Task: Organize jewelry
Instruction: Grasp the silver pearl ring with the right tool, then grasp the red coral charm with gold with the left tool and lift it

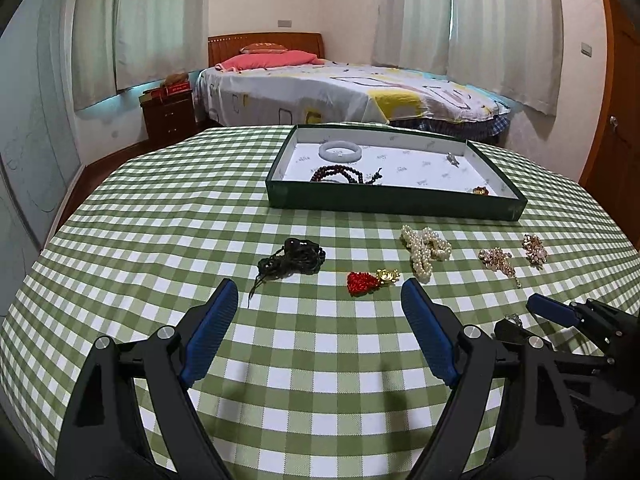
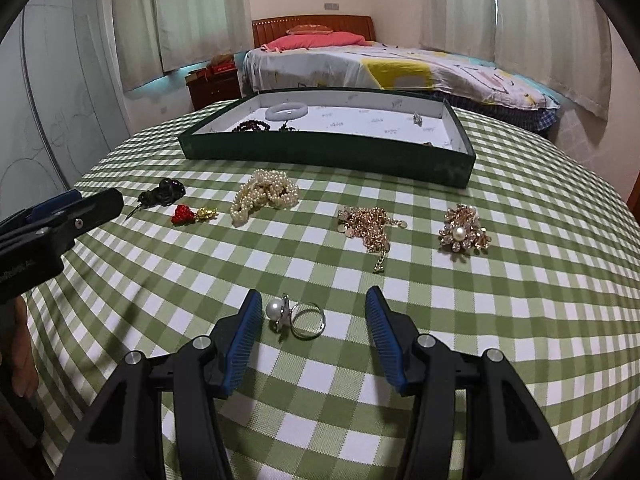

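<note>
A dark green tray with a white floor holds a pale bangle, a dark bead string and small pieces. On the checked cloth lie a black cord, a red charm, a pearl string, a gold chain and a brooch. My right gripper is open, with a pearl ring lying between its fingers. My left gripper is open and empty, just short of the red charm.
A bed stands beyond the table's far edge. A nightstand is at the left. The right gripper shows at the right of the left wrist view.
</note>
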`<state>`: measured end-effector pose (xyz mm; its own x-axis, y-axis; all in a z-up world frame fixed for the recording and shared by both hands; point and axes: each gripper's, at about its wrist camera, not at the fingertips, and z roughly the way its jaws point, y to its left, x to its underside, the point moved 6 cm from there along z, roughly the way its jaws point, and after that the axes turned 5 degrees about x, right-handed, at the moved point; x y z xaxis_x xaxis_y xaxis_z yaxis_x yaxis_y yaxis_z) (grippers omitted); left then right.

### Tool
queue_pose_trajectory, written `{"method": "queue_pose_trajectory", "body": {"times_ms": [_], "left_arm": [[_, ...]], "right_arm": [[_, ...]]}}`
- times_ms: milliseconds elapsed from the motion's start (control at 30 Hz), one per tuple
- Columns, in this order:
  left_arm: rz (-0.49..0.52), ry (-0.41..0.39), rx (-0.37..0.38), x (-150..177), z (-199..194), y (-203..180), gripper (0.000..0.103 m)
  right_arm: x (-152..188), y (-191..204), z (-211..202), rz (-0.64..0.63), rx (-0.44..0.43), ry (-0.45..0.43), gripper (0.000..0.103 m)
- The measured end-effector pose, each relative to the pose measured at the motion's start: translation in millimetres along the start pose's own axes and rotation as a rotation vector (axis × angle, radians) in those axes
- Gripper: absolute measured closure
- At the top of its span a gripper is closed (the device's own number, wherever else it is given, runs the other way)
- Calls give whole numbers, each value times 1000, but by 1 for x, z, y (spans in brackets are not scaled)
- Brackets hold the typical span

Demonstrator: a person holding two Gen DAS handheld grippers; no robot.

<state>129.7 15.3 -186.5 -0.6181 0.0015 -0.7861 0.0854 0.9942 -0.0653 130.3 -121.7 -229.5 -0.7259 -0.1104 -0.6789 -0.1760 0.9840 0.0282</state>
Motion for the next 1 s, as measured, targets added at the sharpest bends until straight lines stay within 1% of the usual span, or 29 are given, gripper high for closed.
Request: {"method": "queue_pose_trajectory", "body": {"times_ms": [133, 367, 667, 1000], "left_arm": [[0, 8, 6, 2, 2, -2, 21], [-20, 23, 8, 2, 6, -1, 21], [-19, 26, 16, 3, 8, -3, 21], [-6, 29, 40, -4, 19, -15, 21]], "right_arm": [[1, 2, -1, -16, 10, 1, 51], [3, 5, -4, -32, 1, 0, 73], [3, 5, -6, -26, -4, -3, 73], [-9, 0, -11, -18, 3, -22, 73]]}}
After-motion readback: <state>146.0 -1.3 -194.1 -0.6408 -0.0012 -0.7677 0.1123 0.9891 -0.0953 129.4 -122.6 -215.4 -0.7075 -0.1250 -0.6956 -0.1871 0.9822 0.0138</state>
